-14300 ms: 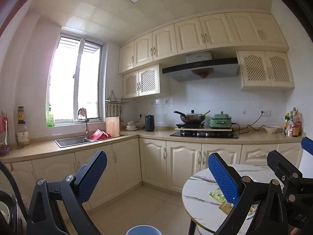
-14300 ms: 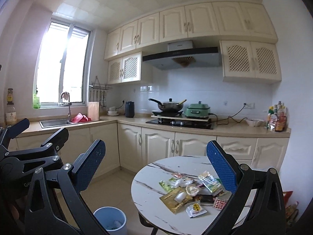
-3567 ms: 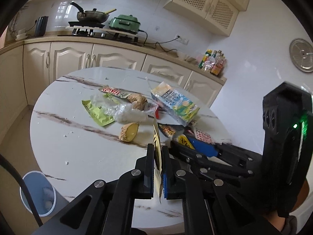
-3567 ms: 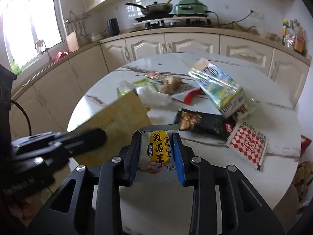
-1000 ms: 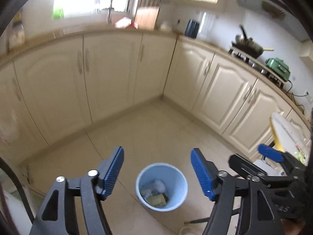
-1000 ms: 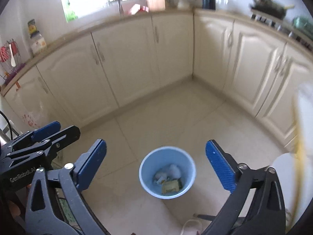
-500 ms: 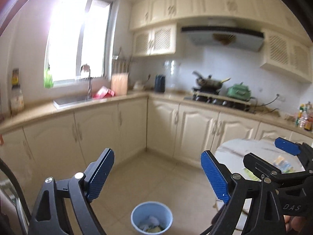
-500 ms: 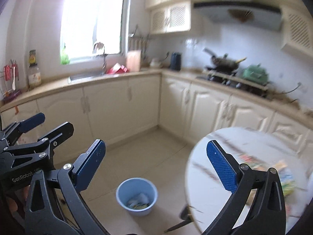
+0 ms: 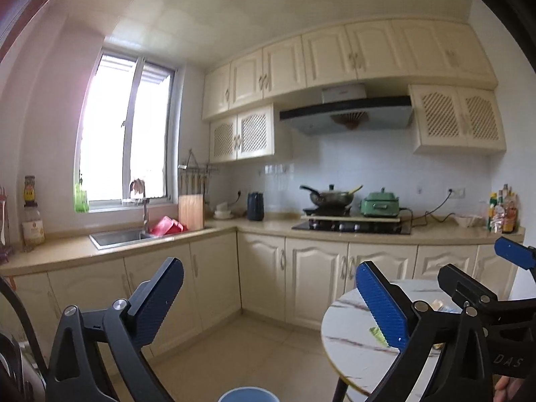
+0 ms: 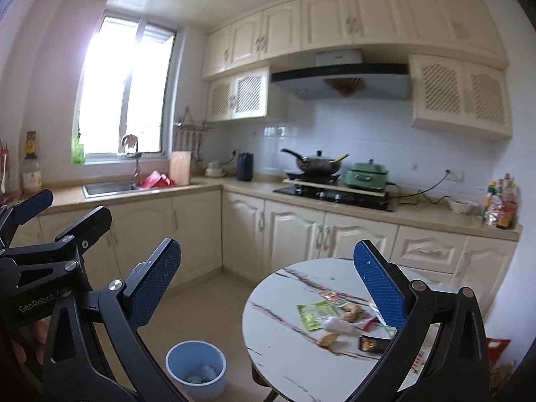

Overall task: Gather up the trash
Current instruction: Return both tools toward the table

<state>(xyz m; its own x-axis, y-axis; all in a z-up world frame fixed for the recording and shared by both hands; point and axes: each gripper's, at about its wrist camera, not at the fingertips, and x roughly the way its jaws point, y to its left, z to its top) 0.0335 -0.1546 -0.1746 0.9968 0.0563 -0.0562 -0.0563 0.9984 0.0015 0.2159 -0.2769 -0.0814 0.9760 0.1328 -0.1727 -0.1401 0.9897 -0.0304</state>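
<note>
A round white marble table stands at the lower right with several scraps on it: a green wrapper, a clear plastic bag, a brown lump and a dark packet. A light blue trash bin with trash inside stands on the floor left of the table; its rim shows in the left wrist view. My left gripper is open and empty, held high. My right gripper is open and empty, above the table and bin. The table also shows in the left wrist view.
Cream cabinets run along the back and left walls under a beige counter. A sink, a stove with a wok, a green cooker and bottles sit on the counter. Tiled floor lies between cabinets and table.
Both grippers have tilted up from the bin, where they let go of their wrappers, to face the kitchen and table. Both jaws stay open and empty.
</note>
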